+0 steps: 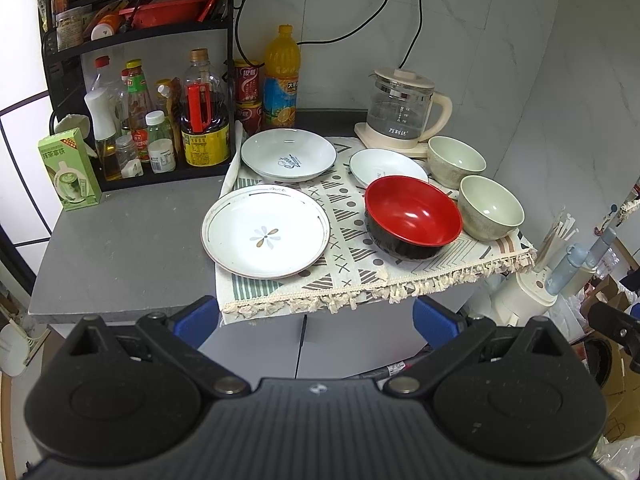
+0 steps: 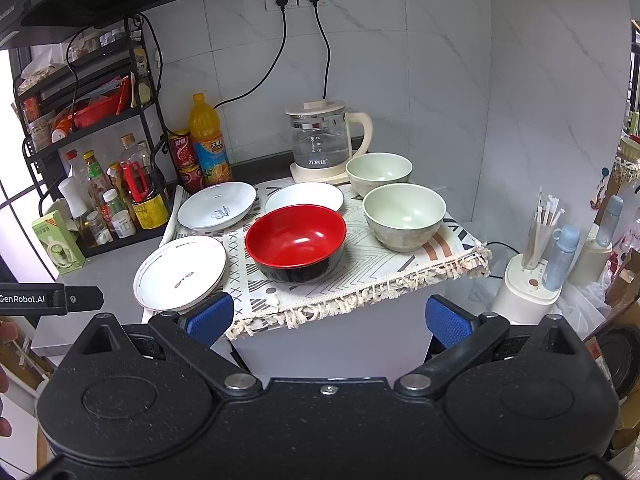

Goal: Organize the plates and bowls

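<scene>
On a patterned cloth lie a flower-print plate at front left, a white dish with a blue mark behind it, a small white dish, a red-and-black bowl and two pale green bowls. My left gripper is open and empty, in front of the table edge. My right gripper is open and empty, also short of the cloth's fringe. The right wrist view shows the flower plate, red bowl and near green bowl.
A glass kettle stands behind the bowls, cords running to wall sockets. A black rack of bottles and a juice bottle stand at back left, a green carton beside it. Bottles and appliances stand right of the table.
</scene>
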Available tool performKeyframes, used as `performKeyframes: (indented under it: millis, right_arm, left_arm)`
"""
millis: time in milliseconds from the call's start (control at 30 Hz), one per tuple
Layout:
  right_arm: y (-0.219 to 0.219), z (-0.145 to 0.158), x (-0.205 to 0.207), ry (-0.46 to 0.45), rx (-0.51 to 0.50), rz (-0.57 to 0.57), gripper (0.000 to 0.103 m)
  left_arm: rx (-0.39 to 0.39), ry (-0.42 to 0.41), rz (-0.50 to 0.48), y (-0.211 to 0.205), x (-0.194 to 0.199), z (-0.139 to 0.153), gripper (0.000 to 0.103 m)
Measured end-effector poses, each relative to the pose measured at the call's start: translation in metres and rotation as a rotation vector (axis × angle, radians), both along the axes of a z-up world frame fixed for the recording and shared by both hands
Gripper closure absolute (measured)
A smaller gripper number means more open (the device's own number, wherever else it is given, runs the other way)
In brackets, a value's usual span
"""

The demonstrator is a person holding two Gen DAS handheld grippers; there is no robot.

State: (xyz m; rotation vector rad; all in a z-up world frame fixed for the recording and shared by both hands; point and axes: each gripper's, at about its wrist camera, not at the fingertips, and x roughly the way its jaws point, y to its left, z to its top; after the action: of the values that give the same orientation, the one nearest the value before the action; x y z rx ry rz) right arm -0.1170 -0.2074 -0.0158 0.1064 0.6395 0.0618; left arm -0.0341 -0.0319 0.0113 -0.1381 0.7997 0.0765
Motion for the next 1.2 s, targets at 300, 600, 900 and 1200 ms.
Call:
performKeyframes:
  millis: [300,600,900,1200]
  right_arm:
    - [-0.0033,0.0030,-0.0039,-0.016,-0.022,0.029,0.000]
    - [-0.0064,0.0019,-0.0046,-0.003,-0.007,0.019,0.000]
    - [-0.0060,0.0014,-0.0065,0.004,-0.011,0.033,0.000]
    - [-0.0078,-0.0032,-0.0043,0.001,-0.020,0.028,0.000]
  left_arm:
    - [0.018,-0.010,0.010,-0.0004,-0.0051,0.0026,0.001]
    - [0.022,-0.010,0.009,-0.0046,-0.0051,0.0047,0.001]
    - [0.025,-0.014,0.015,-0.0061,-0.0074,0.0056,0.001]
    - [0.037,-0.010,0.022,-0.0052,-0.0098,0.0061,0.001]
